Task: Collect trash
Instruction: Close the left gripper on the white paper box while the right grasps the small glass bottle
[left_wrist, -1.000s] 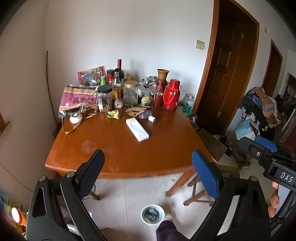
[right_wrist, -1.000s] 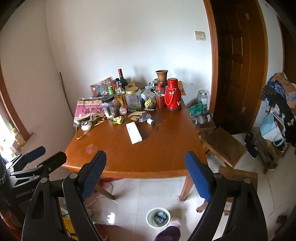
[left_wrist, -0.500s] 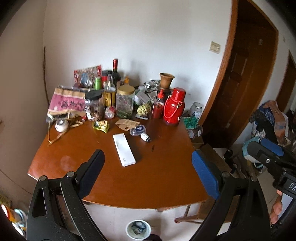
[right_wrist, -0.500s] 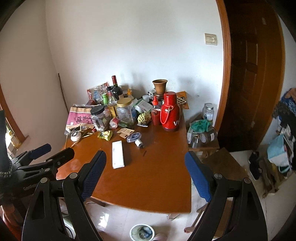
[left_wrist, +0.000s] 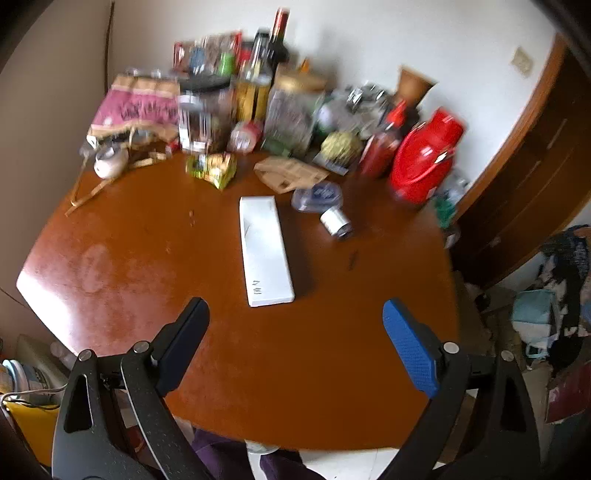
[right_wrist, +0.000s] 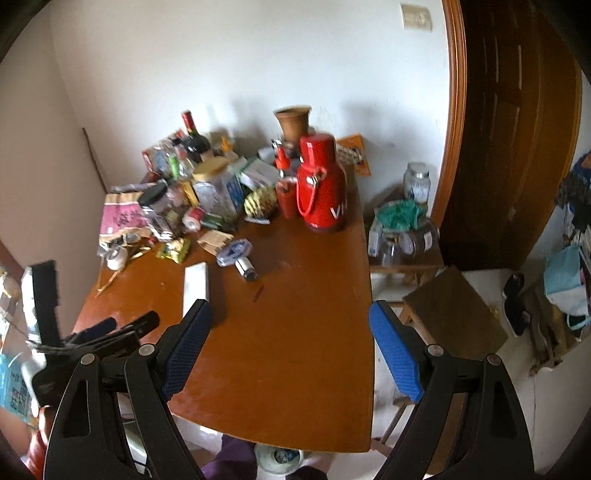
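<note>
Both grippers hung over a wooden table (left_wrist: 147, 266), jaws spread wide and empty: the left gripper (left_wrist: 295, 332) at the bottom of its frame, the right gripper (right_wrist: 290, 336) likewise. A long white box (left_wrist: 264, 251) lay at frame centre just beyond the left jaws. A green-yellow wrapper (left_wrist: 212, 168), brown paper scrap (left_wrist: 288, 173) and small white cylinder (left_wrist: 335, 221) lay above it, before blurred bottles and a red thermos (left_wrist: 424, 155).

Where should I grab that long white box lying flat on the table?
Take the white box across its narrow width near the middle, from above. It lies flat and lengthwise away from the left gripper, whose open fingers span it easily.
</note>
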